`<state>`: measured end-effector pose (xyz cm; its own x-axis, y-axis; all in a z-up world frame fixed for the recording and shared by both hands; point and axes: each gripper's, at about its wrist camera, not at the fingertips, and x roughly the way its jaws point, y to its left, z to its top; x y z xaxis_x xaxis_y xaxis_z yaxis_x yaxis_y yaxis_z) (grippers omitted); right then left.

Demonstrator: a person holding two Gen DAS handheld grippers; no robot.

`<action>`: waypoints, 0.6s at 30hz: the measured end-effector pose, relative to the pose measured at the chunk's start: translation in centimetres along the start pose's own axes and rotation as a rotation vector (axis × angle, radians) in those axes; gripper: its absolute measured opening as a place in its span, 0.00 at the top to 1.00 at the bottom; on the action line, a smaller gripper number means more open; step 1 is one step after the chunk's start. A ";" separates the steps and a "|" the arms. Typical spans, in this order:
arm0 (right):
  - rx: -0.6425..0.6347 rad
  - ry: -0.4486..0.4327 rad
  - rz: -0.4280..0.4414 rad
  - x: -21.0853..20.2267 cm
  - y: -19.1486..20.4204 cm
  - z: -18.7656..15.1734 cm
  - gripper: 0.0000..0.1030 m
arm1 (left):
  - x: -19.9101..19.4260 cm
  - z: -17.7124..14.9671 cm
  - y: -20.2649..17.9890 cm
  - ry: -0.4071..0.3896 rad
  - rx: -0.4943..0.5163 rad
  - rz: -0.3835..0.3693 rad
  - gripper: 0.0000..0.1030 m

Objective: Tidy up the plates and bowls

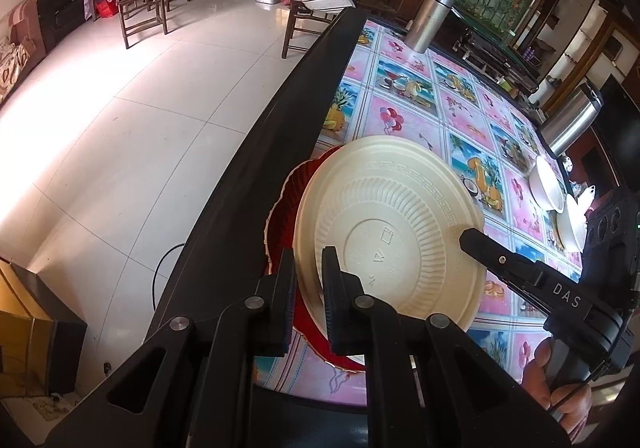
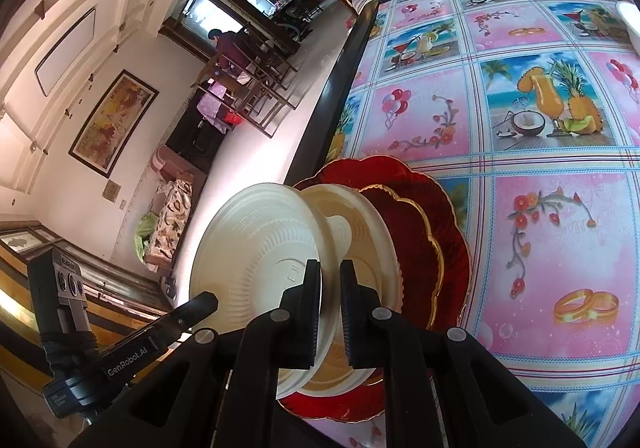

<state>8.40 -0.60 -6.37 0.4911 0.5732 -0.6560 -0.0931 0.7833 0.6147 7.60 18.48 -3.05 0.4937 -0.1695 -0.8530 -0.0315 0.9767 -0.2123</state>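
We've got both grippers clamped on the same cream plate (image 1: 392, 232), held upside-down and tilted above the stack. Left gripper (image 1: 309, 280) has its jaws nearly shut on the near rim; right gripper (image 2: 330, 288) is nearly shut too, pinching the opposite rim. Below sits another cream plate (image 2: 368, 232) nested on the red plates (image 2: 432, 208), right at the table (image 1: 420, 108) edge, near corner. Two white bowls (image 1: 546, 180) are well apart on the far side.

For the step in hand: level the plate first, both hands together, so the rims meet evenly. Centre it over the lower cream plate before lowering. Hard to tell from either wrist view whether the held plate touches the one below yet, so lower slowly. Release one rim at a time, thin plastic flexes. Mind the table edge; the stack sits close to it.
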 end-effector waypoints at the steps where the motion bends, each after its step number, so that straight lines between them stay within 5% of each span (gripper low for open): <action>1: 0.003 -0.006 -0.003 -0.2 -0.1 0.1 0.90 | 0.0 0.0 -0.2 0.001 0.004 -0.004 0.90; 11: 0.022 -0.029 -0.024 -1.4 -1.3 0.3 0.86 | 0.5 -0.4 -0.8 0.027 0.000 -0.027 0.89; 18: -0.022 -0.058 -0.061 -1.6 -0.7 -0.1 0.86 | -0.7 -0.6 -2.3 -0.058 0.091 0.111 0.86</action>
<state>7.58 -2.06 -5.84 0.5456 0.5101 -0.6649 -0.0801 0.8216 0.5645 6.75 16.25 -2.24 0.5408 -0.0546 -0.8394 -0.0111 0.9973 -0.0720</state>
